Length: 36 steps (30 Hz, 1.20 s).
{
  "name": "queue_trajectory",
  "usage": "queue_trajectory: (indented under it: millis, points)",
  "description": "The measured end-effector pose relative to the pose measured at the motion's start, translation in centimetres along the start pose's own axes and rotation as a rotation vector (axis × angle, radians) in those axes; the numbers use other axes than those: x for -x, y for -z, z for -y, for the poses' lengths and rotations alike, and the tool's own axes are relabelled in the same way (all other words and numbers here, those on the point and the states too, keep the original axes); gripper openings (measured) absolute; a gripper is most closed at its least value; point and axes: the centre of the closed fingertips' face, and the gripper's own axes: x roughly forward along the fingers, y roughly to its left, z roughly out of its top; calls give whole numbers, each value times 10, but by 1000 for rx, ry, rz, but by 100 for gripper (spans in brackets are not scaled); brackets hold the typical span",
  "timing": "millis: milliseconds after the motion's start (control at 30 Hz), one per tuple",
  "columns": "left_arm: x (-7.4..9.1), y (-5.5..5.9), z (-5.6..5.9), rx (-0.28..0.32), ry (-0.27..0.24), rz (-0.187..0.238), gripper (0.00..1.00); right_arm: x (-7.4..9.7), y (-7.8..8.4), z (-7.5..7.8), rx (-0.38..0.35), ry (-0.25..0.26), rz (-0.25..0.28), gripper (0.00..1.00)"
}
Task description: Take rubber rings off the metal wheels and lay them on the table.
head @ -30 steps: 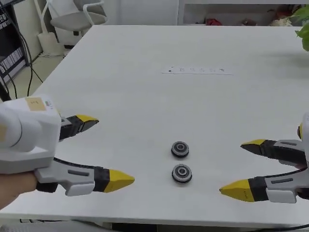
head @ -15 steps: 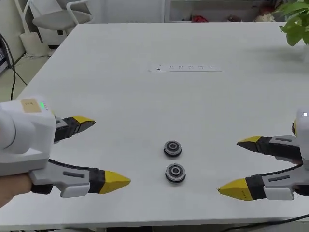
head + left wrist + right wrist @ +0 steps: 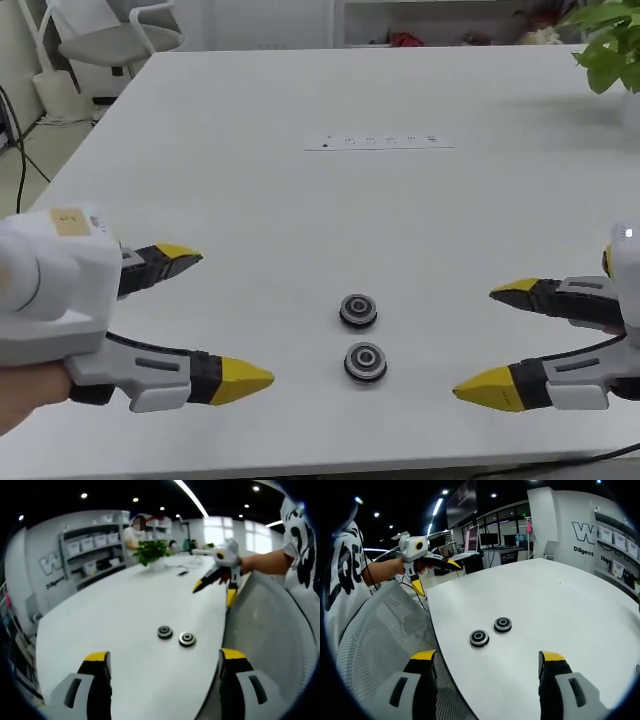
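Two wheels between my grippers: far wheel (image 3: 358, 311), near wheel (image 3: 365, 362). Both wide open, empty: left gripper (image 3: 232, 317), right gripper (image 3: 477, 342).

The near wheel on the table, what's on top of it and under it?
Nothing rests on the near wheel; its black rubber ring circles it. It lies flat on the white table; the spot beneath is covered.

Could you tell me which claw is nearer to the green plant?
Right. The plant stands far ahead of the right claw; the left claw is on the opposite side, past both wheels.
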Motion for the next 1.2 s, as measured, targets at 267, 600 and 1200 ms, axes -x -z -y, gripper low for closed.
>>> queue_trajectory:
  millis: [267, 600, 1200]
  points:
    - [-6, -1, -3, -22, 5, -9, 90, -3, -9, 7, 9, 3, 16, 79]
    - [-14, -11, -10, -45, 5, 11, 87, -15, -16, 9, 51, -22, -9, 78]
    - [-34, -5, -15, -68, 21, -9, 84, -31, -23, 11, 101, -70, -1, 71]
